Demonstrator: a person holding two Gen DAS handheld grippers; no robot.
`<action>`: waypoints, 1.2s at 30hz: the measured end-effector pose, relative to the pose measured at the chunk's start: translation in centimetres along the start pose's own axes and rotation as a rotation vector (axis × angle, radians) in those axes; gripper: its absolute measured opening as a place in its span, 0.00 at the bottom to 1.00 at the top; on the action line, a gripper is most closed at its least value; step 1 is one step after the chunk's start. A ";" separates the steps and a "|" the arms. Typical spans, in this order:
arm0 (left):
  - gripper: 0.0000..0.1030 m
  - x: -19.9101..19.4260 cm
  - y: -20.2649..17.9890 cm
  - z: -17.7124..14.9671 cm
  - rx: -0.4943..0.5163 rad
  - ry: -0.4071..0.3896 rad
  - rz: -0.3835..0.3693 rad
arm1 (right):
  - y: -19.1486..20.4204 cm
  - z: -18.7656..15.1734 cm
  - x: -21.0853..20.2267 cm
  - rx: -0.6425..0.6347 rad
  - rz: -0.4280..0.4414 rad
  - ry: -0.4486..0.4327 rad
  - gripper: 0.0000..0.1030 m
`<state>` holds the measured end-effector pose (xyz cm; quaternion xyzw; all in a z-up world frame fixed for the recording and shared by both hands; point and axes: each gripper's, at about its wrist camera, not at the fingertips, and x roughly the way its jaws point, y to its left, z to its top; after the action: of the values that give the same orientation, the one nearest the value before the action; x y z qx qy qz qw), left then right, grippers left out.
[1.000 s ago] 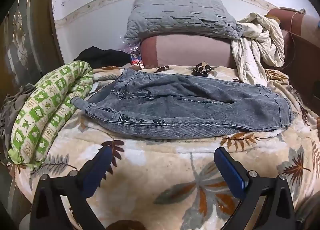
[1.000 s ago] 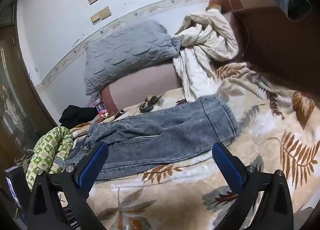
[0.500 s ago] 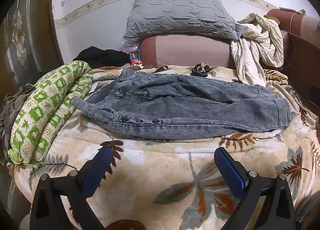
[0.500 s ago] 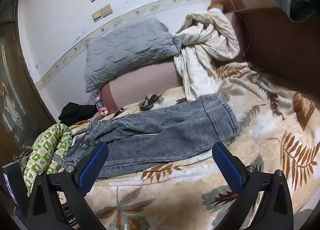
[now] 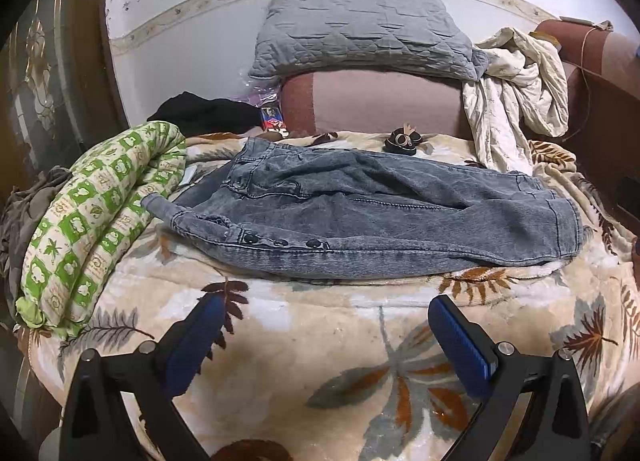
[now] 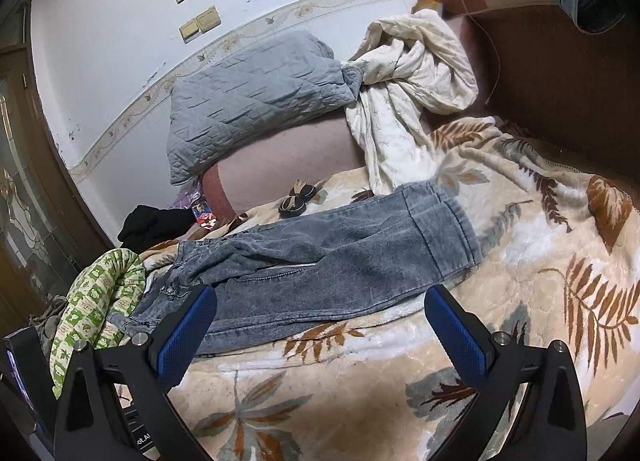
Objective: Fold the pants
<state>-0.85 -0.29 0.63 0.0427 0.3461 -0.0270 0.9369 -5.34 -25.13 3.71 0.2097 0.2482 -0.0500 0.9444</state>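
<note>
Right wrist: both grippers (image 6: pixel 320 335) (image 5: pixel 324 335) wide, empty, near pants (image 6: pixel 320 265); no legible txt.

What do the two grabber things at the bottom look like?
Both look alike. The left gripper and the right gripper each have two black angular plastic fingers, spread in a V, with small silver bolts on top. The inner faces carry ribbed bright blue pads. The right one shows a little white lettering, too small to read.
</note>
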 end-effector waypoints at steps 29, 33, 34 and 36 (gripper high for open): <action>1.00 -0.2 0.5 0.4 -0.009 -0.001 0.001 | 0.0 -0.1 -0.1 0.000 -0.005 -0.009 1.00; 1.00 -0.1 0.6 0.4 -0.015 0.000 0.005 | -0.2 -0.1 -0.1 0.005 -0.002 -0.003 1.00; 1.00 -0.1 0.7 0.5 -0.017 0.000 0.006 | -0.2 -0.1 -0.1 0.005 -0.001 -0.002 1.00; 1.00 0.0 0.7 0.3 -0.018 0.000 0.009 | -0.1 -0.1 -0.1 0.004 0.000 -0.001 1.00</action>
<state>-0.60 0.32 0.95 0.0357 0.3460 -0.0197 0.9374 -5.48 -25.23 3.66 0.2113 0.2475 -0.0506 0.9442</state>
